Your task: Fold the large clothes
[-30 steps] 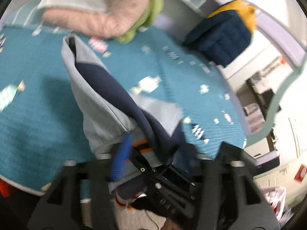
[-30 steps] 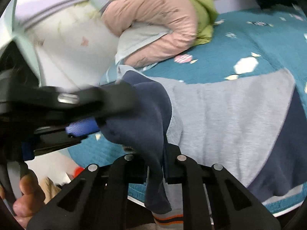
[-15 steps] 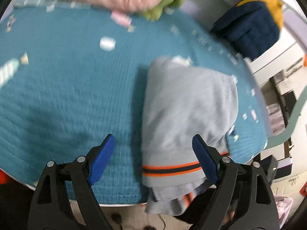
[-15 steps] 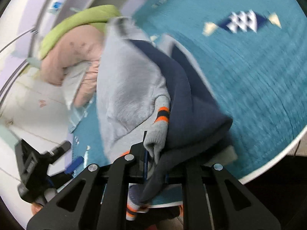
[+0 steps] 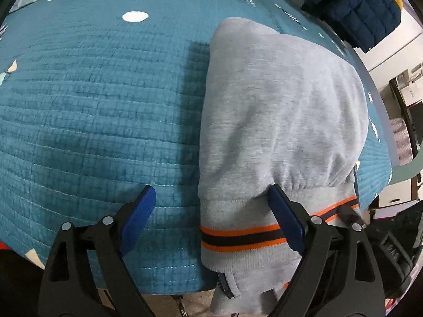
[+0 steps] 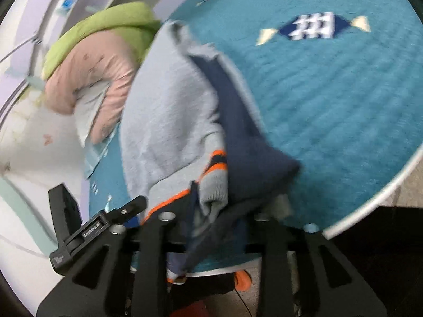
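though clamped on the garment a second ago, the left claw now stands released: blue pads wide apart, one over bare quilt, the other lying against the grey hem.

- left claw: empty, low at the near bed edge. its right pad touches the sweatshirt's ribbed band; whether it presses or merely rests cannot be told.
- right claw: clenched on a bunch of sweatshirt cloth, grey cuff and navy panel gathered between the fingers. view blurred, so it is moving.
- sweatshirt: grey, with orange-and-navy striped hem. a second ago it hung lifted between both claws; now it lies folded over in a compact bundle on the quilt, hem draped past the bed edge.
- beyond: pink-and-green bedding at the far side; navy puffer jacket at the far right corner, well apart from the sweatshirt.

judgement: one fold is laid down and the left side let go. the bundle looks lumpy, its hem overhanging. the right claw has yet to release; the overhang may drag the fold open.
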Demonstrator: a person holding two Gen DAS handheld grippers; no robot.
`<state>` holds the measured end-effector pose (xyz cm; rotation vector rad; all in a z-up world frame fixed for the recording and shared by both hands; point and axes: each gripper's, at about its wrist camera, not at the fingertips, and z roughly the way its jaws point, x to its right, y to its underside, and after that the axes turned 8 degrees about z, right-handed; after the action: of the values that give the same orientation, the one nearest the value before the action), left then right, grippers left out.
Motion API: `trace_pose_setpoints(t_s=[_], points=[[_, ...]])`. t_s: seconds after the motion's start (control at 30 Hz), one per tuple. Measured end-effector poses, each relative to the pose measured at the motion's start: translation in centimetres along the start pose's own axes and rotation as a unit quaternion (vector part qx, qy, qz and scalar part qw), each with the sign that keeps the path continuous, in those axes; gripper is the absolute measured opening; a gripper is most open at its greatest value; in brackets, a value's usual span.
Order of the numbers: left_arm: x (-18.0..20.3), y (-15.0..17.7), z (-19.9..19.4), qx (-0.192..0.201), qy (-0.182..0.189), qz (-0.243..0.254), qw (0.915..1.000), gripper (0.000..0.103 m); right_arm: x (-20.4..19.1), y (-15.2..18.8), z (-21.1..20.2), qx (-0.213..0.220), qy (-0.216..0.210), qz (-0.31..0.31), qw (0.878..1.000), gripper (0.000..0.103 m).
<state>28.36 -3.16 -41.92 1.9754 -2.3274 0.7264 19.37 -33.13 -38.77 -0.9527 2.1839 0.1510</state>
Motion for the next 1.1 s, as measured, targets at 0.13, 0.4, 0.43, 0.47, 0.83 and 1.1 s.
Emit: trace_pose_setpoints(t_s=[0.13, 0.4, 0.43, 0.47, 0.83, 1.1], points=[[0.5, 0.1, 0.0, 0.000, -0.003, 0.008, 1.0000, 0.087, -0.2, -1.2, -2.8, 0.057, -0.001, -0.009, 0.998, 0.038], [1.9, -0.2, 0.1, -0.002, -0.017, 0.020, 0.9997, 0.087, -3.7, -1.7, -0.7, 0.016, -0.059, -0.107, 0.992, 0.037], [1.8, -0.1, 0.1, -0.002, -0.015, 0.018, 0.9997, 0.087, -3.4, -1.3, 0.8, -0.010, -0.038, -0.104, 0.994, 0.036], [1.9, -0.3, 0.2, -0.002, -0.015, 0.016, 0.9998, 0.087, -2.5, -1.1, 2.2, -0.025, -0.003, -0.095, 0.995, 0.029], [2.2, -0.4, 0.2, -0.006, -0.019, 0.015, 0.9997, 0.087, 3.6, -2.4, 0.3, -0.023, -0.001, 0.021, 1.000, 0.060], [2.1, -0.3, 0.3, -0.010, -0.014, 0.009, 0.9998, 0.087, 5.4, -2.1, 2.1, -0.081, -0.042, 0.073, 0.993, 0.060]])
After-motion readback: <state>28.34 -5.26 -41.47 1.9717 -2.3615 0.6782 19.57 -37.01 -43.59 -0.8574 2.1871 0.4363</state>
